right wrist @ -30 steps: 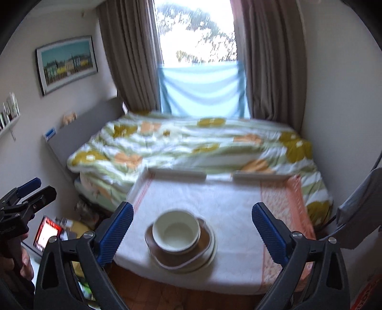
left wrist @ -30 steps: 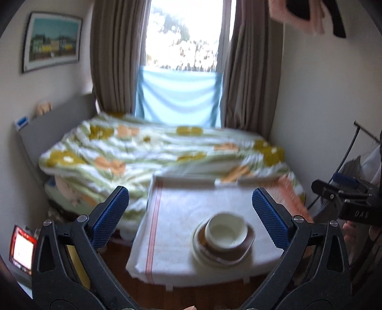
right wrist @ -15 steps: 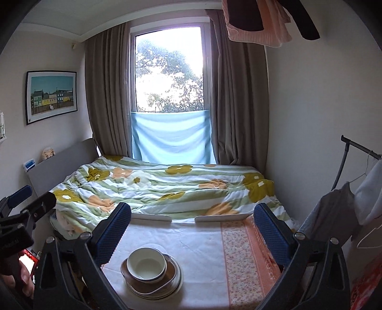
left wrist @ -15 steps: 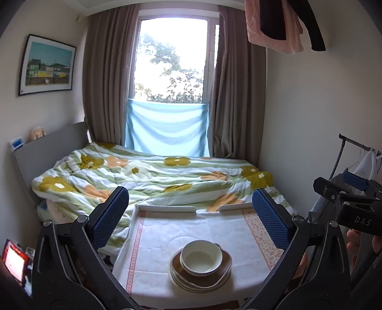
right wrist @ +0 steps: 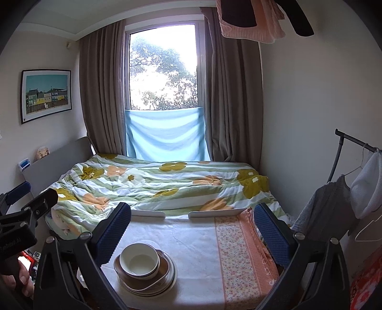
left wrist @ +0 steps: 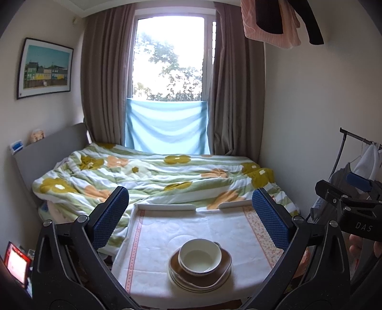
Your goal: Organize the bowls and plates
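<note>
A cream bowl [left wrist: 200,255] rests on a brown plate [left wrist: 224,258] atop a stack of pale plates [left wrist: 181,281], near the front edge of a small cloth-covered table [left wrist: 181,226]. The right wrist view shows the same bowl [right wrist: 139,260] and plate stack [right wrist: 167,277] at lower left. My left gripper [left wrist: 191,219] hangs open above and short of the stack, holding nothing. My right gripper [right wrist: 193,229] is open too, empty, with the stack below its left finger. Each gripper appears at the edge of the other's view.
A bed with a flowered quilt [left wrist: 152,176] lies right behind the table. Clothes on a rack [right wrist: 358,190] stand at the right, garments [left wrist: 272,21] hang overhead, and a lit red screen [left wrist: 15,264] sits on the floor at left. White rails [left wrist: 167,207] edge the table's far side.
Both grippers have lifted and pulled back from the table, so the room and window show more and the plate stack sits lower and smaller. Both stayed open.
</note>
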Available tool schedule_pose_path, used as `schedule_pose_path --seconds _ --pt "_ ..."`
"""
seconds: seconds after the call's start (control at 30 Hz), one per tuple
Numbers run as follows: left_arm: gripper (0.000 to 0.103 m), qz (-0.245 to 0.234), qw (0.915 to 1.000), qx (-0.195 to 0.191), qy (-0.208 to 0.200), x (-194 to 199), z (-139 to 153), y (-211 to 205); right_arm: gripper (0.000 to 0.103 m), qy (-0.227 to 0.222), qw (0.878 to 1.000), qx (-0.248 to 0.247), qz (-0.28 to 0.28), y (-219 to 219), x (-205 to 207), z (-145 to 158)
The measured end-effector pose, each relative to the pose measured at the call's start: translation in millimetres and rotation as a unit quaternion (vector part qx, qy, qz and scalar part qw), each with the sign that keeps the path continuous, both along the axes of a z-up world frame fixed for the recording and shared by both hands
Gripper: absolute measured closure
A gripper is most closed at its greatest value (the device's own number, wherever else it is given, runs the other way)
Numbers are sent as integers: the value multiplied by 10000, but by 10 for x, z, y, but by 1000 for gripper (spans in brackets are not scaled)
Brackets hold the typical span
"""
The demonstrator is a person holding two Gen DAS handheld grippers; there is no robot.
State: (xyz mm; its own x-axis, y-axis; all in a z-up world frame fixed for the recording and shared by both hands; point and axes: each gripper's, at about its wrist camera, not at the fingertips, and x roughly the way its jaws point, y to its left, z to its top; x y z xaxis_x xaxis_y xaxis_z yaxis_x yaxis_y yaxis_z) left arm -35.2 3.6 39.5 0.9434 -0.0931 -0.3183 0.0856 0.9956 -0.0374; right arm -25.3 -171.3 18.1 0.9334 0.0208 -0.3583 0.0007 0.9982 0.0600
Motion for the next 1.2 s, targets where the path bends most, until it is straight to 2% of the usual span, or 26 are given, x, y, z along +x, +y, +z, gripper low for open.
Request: schedule_pose_path --seconds 1.2 --pt "0 -43 9998 28 189 143 -83 56 1 104 9999 -11 -117 -4 26 -41"
